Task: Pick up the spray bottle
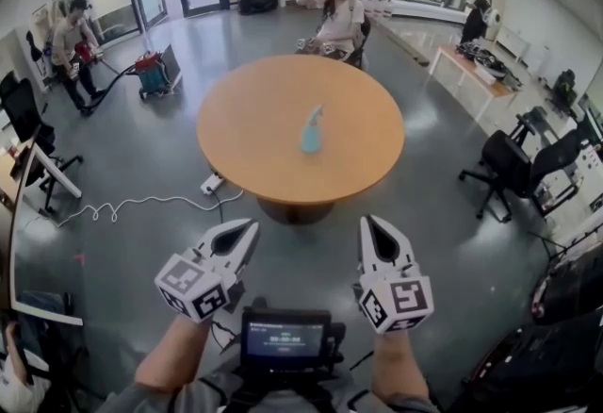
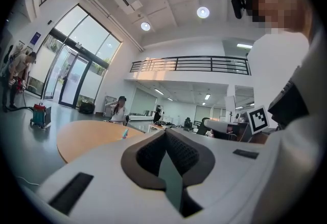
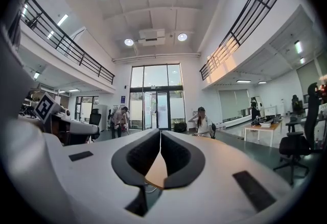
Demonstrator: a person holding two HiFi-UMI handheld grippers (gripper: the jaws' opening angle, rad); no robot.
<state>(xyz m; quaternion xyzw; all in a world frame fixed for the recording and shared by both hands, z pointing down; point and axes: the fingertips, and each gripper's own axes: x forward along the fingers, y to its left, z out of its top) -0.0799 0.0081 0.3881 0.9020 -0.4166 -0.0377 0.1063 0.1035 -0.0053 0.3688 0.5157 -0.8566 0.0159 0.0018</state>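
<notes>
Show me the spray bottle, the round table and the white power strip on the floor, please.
spray bottle [image 1: 311,138], head view, on its pale blue body.
round table [image 1: 367,133], head view, on bare wooden top.
power strip [image 1: 211,183], head view, on its white casing.

The spray bottle is too small for detail.

round table | person seated at far edge | power strip on floor
</notes>
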